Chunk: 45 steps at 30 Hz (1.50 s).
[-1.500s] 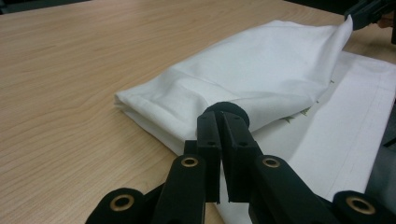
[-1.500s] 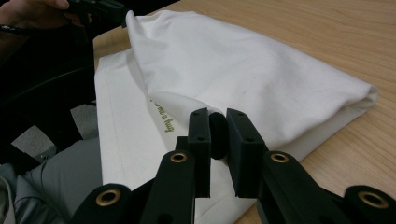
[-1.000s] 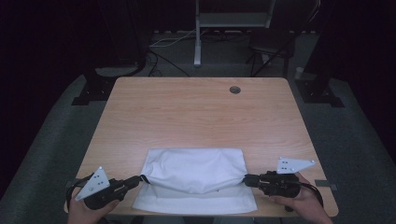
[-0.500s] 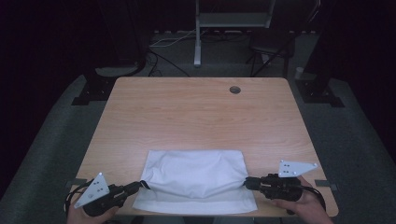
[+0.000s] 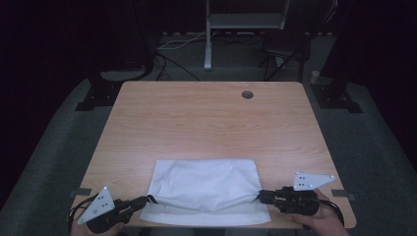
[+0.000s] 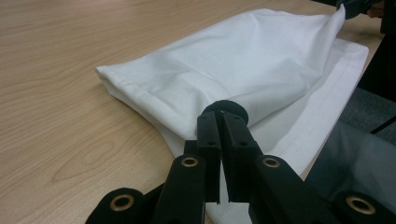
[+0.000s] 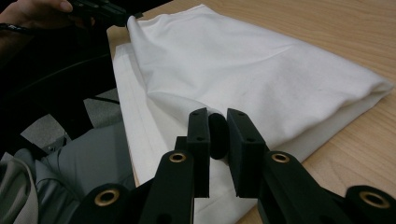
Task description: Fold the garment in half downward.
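High view looks down on a light wooden table (image 5: 206,118) with a folded white cloth (image 5: 206,184) lying at its near edge, its front hem reaching the table's lip. A left gripper (image 5: 147,200) comes in at the cloth's near left corner and a right gripper (image 5: 260,195) at its near right corner, each held in a person's hand, and each clamped on the upper layer of fabric. A round cable hole (image 5: 247,94) sits near the far edge.

Left gripper view adds what the overhead misses: the jaws pressed together on a pinch of cloth (image 6: 243,70), the top layer lifted off a stitched lower layer.

Right gripper view shows its jaws closed on the fabric (image 7: 261,70), and the person's grey-trousered lap (image 7: 88,154) below the table edge.
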Available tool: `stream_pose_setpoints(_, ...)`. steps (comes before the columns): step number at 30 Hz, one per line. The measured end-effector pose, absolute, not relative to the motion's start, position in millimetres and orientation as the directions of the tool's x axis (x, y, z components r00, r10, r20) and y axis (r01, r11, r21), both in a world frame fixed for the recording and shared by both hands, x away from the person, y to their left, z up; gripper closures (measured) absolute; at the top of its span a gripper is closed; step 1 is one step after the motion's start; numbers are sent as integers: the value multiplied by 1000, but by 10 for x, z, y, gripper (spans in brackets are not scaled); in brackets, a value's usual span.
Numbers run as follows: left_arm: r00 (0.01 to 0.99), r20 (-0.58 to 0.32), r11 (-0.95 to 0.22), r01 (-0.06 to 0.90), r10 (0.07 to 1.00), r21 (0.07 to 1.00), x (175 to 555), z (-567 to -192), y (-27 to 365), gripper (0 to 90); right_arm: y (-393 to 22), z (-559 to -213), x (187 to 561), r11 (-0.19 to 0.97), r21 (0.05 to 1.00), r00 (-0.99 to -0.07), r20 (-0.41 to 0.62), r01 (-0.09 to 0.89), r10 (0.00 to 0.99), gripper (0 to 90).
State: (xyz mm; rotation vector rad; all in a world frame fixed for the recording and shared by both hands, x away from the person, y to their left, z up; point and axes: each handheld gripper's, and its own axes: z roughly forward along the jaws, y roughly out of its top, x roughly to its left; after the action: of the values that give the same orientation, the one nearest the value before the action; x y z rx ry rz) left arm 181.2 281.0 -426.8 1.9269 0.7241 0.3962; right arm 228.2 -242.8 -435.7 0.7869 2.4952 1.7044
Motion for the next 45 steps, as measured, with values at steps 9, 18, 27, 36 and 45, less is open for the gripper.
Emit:
stream_pose_setpoints(9, 770, -34, -321, 306, 637, 896, 1783, -4237, 2806, 865, -2433, -4373, 2250, 279, 876, -874, 263, 394, 408, 799)
stream_pose_setpoints(18, 771, -41, -316, 308, 635, 897, 1750, -4246, 2812, 866, -2436, -4401, 2214, 281, 873, -874, 266, 397, 407, 798)
stream_pose_setpoints(27, 774, -43, -315, 306, 631, 898, 1702, -4234, 2815, 866, -2432, -4410, 2168, 281, 874, -875, 267, 396, 403, 797)
stream_pose_setpoints(36, 777, -43, -317, 306, 629, 898, 1665, -4236, 2812, 866, -2437, -4436, 2135, 284, 871, -876, 271, 400, 399, 795)
stream_pose_setpoints(45, 780, -50, -310, 305, 624, 900, 1619, -4241, 2808, 866, -2442, -4450, 2109, 283, 871, -875, 274, 402, 400, 793)
